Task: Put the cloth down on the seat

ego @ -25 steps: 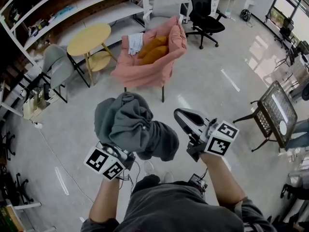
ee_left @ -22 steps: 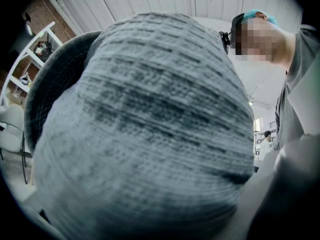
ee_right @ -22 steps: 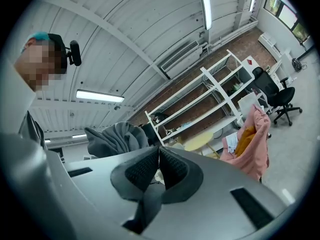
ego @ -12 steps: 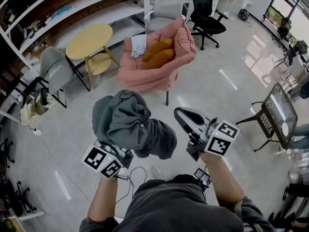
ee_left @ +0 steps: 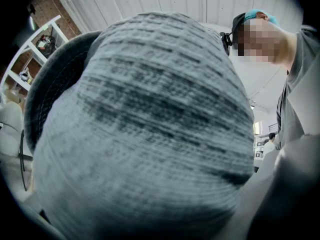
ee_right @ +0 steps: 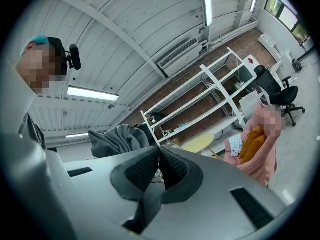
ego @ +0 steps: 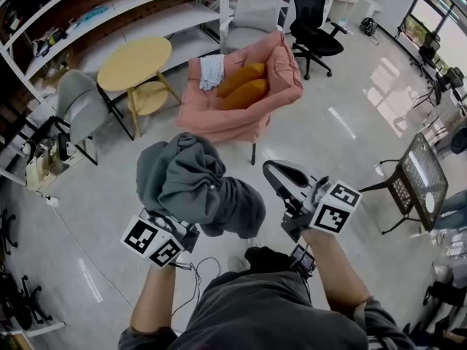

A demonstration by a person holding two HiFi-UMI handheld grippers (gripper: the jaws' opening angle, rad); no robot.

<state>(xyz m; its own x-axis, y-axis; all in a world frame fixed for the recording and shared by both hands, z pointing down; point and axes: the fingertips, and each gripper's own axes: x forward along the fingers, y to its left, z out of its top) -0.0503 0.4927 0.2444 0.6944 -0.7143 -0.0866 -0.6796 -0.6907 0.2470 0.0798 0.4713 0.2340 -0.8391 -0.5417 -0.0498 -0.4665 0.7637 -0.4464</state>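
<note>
A bunched grey cloth (ego: 197, 188) hangs over my left gripper (ego: 172, 230), which is shut on it; the jaws themselves are buried in the fabric. In the left gripper view the cloth (ee_left: 145, 124) fills nearly the whole picture. My right gripper (ego: 276, 172) is held level beside the bundle, a little to its right, shut with nothing in it; its pads (ee_right: 172, 166) meet at the tips, and the cloth (ee_right: 117, 139) shows beyond them. Ahead on the floor stands a pink armchair (ego: 219, 115) with orange cushions (ego: 244, 86) and a white checked cloth (ego: 211, 70) on it.
A round yellow table (ego: 133, 53) and a grey chair (ego: 80, 104) stand left of the armchair. Behind it are a light grey chair (ego: 252, 9), a black office chair (ego: 314, 31) and white shelving (ego: 109, 13). A wire-mesh side table (ego: 417, 170) stands at the right.
The armchair and the furniture round it have slid right and slightly nearer in the head view as the person steps forward. Both grippers keep their pose, the cloth still in the left one.
</note>
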